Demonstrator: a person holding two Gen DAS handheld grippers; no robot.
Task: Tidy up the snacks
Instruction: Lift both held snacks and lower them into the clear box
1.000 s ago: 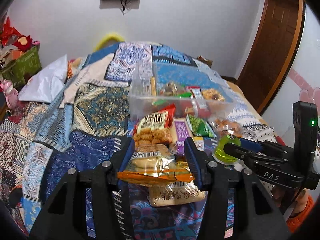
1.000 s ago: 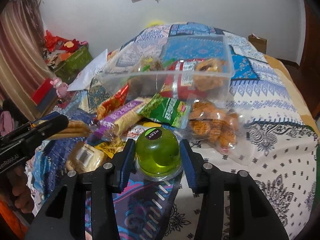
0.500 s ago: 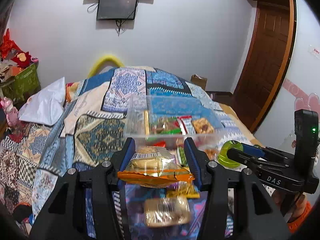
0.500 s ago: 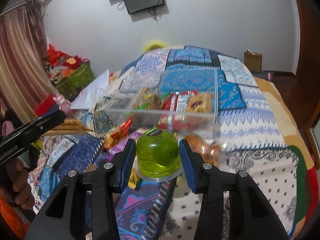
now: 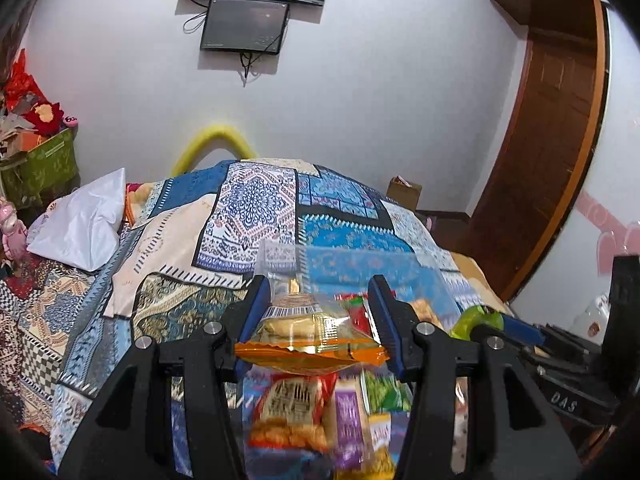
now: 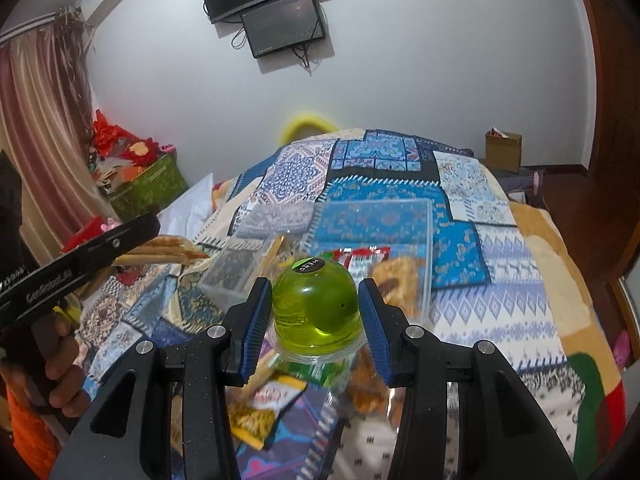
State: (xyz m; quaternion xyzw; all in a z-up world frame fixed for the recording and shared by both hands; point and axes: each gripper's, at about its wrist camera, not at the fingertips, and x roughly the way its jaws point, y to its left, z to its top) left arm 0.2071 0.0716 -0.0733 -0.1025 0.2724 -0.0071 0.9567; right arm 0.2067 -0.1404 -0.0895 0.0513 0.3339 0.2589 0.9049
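My left gripper (image 5: pixel 318 312) is shut on an orange-edged clear snack packet (image 5: pixel 310 338), held in the air above the bed. My right gripper (image 6: pixel 314 312) is shut on a green jelly cup (image 6: pixel 316 306) with a black top label. A clear plastic box (image 6: pixel 416 216) with several snacks inside sits on the patchwork bedspread (image 6: pixel 500 280) just beyond both grippers. Loose snack packets (image 5: pixel 292 412) lie on the bed below, blurred. In the right wrist view the left gripper (image 6: pixel 172 248) shows at the left with its packet; in the left wrist view the jelly cup (image 5: pixel 476 320) shows at the right.
A white pillow (image 5: pixel 86 224) lies at the left of the bed. A green bin (image 6: pixel 150 188) with red items stands by the curtain. Wall screens (image 5: pixel 244 24) hang above. A cardboard box (image 6: pixel 502 150) and a wooden door (image 5: pixel 548 140) are at the right.
Both grippers have risen from the snack pile with their items and now hang near the clear box, which looks closer and lower in both views.
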